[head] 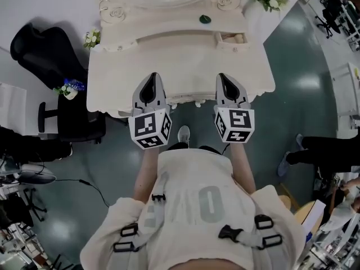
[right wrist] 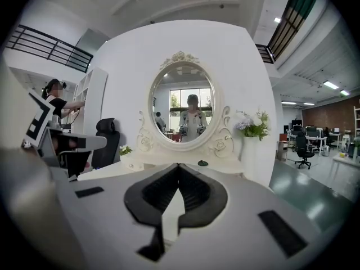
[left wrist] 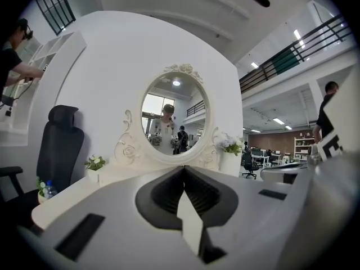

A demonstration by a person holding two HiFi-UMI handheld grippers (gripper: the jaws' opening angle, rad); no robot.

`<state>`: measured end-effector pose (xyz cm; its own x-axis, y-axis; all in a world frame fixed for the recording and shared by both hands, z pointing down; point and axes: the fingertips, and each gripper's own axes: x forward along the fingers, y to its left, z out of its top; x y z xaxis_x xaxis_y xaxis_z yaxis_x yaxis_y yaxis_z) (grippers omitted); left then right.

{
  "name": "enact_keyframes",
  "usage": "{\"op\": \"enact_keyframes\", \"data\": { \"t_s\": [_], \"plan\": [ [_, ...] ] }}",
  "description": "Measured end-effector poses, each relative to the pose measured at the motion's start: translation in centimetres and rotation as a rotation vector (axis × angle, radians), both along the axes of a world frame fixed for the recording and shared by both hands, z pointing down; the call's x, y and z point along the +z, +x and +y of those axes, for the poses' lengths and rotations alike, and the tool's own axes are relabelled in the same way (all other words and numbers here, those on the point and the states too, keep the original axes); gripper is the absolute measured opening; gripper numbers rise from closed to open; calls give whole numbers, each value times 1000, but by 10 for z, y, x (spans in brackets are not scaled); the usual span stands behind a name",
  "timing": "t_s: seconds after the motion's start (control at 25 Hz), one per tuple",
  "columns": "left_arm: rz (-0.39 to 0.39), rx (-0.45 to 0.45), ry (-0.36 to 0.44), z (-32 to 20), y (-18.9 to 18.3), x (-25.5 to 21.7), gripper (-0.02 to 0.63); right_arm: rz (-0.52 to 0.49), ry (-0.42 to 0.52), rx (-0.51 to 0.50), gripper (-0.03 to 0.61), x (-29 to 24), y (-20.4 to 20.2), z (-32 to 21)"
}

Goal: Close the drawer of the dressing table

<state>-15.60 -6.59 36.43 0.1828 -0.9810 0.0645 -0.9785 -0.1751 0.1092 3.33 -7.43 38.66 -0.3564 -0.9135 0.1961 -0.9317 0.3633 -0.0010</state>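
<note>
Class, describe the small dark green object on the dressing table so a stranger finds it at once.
Find the cream carved dressing table with its oval mirror. Below the mirror's frame, right of centre, lies a small dark green rounded object. It alone is dark on that pale top.

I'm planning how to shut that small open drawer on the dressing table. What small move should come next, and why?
Probably carry the right tongs forward toward the small drawer, which sticks out of the raised shelf at the dressing table's back right. Both it and the left tongs are shut and empty over the front edge, short of the drawer; the right is nearer.
</note>
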Motion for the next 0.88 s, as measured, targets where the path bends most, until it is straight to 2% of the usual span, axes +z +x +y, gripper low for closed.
{"op": "enact_keyframes", "data": {
  "t_s": [0.16,0.36,0.88],
  "plan": [
    [8,-1,5,-42,-11,-2,18,1,-8,11,8,-1,-11,-41],
    [7,-14,-15,-68,-14,4,18,-8,-42,-5,8,6,-20,-70],
    [-14,-73,-2,-104,-5,-2,20,-2,-31,-91,8,3,-20,-118]
  ]
}}
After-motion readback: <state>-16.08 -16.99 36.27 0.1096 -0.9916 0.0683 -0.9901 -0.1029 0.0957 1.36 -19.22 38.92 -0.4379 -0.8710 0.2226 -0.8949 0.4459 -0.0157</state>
